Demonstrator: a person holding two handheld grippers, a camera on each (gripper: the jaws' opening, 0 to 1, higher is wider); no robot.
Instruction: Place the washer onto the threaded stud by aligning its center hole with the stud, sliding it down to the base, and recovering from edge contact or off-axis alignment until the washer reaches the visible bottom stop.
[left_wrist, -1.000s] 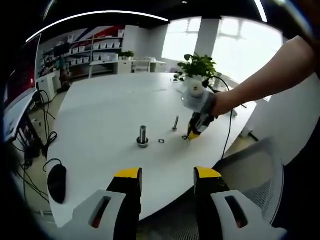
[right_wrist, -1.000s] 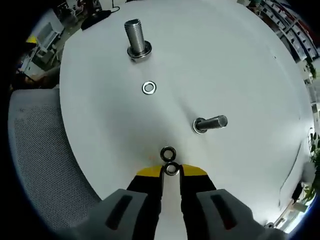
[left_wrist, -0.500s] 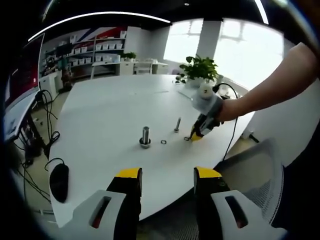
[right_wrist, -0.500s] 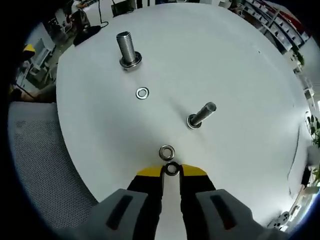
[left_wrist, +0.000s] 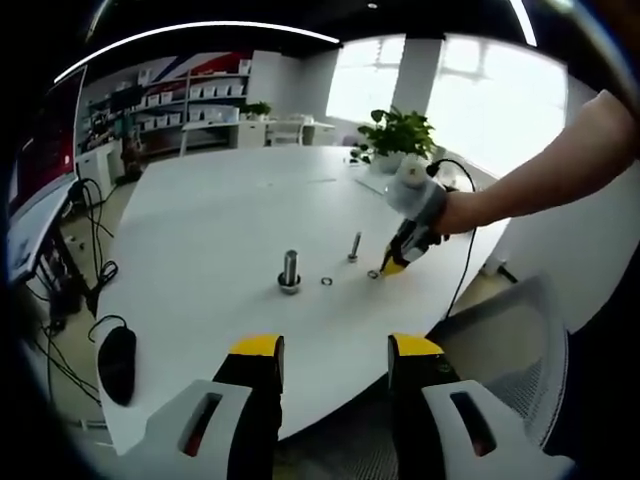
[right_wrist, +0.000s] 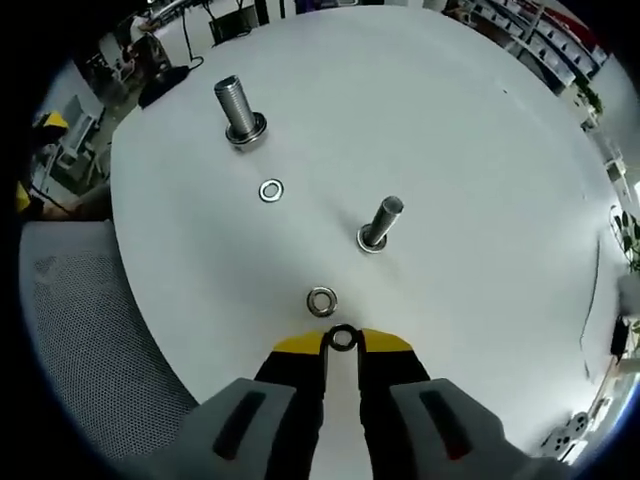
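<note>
In the right gripper view my right gripper (right_wrist: 342, 340) is shut on a small dark washer (right_wrist: 342, 337), held just above the white table (right_wrist: 480, 200). A second washer (right_wrist: 321, 300) lies on the table right in front of the tips. The thin threaded stud (right_wrist: 378, 222) stands beyond it, slightly right. A thicker stud (right_wrist: 238, 112) with a washer at its base stands far left, and a third loose washer (right_wrist: 270, 189) lies between. In the left gripper view my left gripper (left_wrist: 335, 352) is open and holds nothing, back from the table edge; the right gripper (left_wrist: 398, 258) hovers near the thin stud (left_wrist: 353, 247).
A mesh office chair (right_wrist: 90, 340) sits at the table's near edge. A black mouse (left_wrist: 114, 365) and cables (left_wrist: 85, 270) lie on the left of the table. A potted plant (left_wrist: 400, 135) stands at the far side. A person's forearm (left_wrist: 540, 180) reaches in from the right.
My right gripper has lifted and pulled back with the washer, so the washer on the table and both studs look farther away. The left gripper has stayed put.
</note>
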